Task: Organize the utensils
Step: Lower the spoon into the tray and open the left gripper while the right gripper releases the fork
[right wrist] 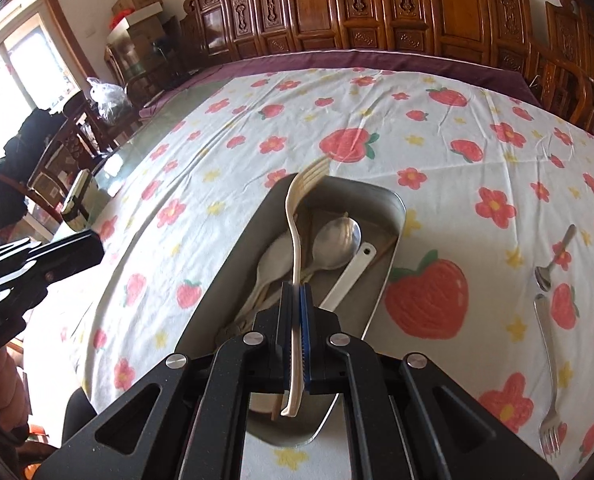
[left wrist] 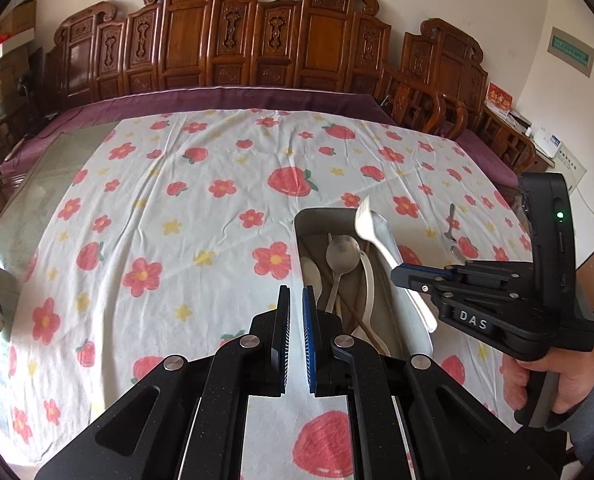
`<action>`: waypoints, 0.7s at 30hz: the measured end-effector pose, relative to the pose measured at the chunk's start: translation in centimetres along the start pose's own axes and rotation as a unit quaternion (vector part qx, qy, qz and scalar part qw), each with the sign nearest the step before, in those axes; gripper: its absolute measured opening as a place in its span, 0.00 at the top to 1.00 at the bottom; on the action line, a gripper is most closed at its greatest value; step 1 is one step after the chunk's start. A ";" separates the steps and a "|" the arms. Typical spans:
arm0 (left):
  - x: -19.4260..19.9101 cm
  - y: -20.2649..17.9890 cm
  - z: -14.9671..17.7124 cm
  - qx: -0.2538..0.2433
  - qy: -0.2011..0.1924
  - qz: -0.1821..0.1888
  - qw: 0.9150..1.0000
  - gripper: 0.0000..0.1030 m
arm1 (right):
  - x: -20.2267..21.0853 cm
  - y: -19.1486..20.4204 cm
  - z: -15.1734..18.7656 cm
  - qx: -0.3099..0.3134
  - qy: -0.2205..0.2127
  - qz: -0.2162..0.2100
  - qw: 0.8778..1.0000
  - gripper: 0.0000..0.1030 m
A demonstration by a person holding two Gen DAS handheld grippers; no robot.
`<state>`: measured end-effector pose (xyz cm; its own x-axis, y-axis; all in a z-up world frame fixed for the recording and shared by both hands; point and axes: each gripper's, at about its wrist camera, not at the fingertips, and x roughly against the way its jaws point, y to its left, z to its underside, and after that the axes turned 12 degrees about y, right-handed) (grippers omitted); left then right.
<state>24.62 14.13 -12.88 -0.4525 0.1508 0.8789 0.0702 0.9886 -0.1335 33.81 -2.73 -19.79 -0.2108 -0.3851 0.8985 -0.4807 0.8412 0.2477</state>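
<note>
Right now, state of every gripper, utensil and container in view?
Right gripper: shut on cream plastic fork, held above metal tray.
Left gripper: nearly closed, holding nothing.
Metal tray: holds spoons.
Small metal spoon: lying on tablecloth.
Metal fork: lying on tablecloth.

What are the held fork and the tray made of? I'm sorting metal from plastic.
Fork: probably plastic, being matte, opaque and cream with no glint. Tray: apparently metal, brushed grey with a bright reflective rim.
</note>
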 end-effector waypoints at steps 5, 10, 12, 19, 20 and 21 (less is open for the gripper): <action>-0.2 -0.5 0.2 -0.006 0.006 0.000 1.000 0.94 | 0.6 -0.7 0.7 0.002 -0.005 -0.004 1.000 0.69; -0.5 -1.7 0.5 -0.012 0.008 0.009 1.000 0.76 | 3.0 -3.3 2.3 -0.002 -0.019 0.024 1.000 0.69; -0.8 -2.5 0.5 -0.019 0.011 0.013 1.000 0.74 | 4.0 -4.9 3.4 -0.001 -0.020 0.053 0.998 0.69; -2.0 -5.9 0.3 -0.048 0.023 0.028 0.998 0.70 | 6.0 -12.0 8.8 -0.024 0.001 0.127 0.992 0.69; -2.2 -6.4 0.2 -0.052 0.024 0.030 0.998 0.69 | 6.3 -13.2 9.7 -0.035 0.005 0.132 0.991 0.69; -2.5 -7.1 0.2 -0.056 0.026 0.033 0.998 0.68 | 6.6 -14.3 10.5 -0.047 0.007 0.134 0.990 0.69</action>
<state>25.07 6.78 -14.18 -0.3965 0.2119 0.8932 0.1979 0.9698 -0.1422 30.39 -21.22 -21.20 -0.3080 -0.1384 0.9413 -0.3283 0.9441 0.0314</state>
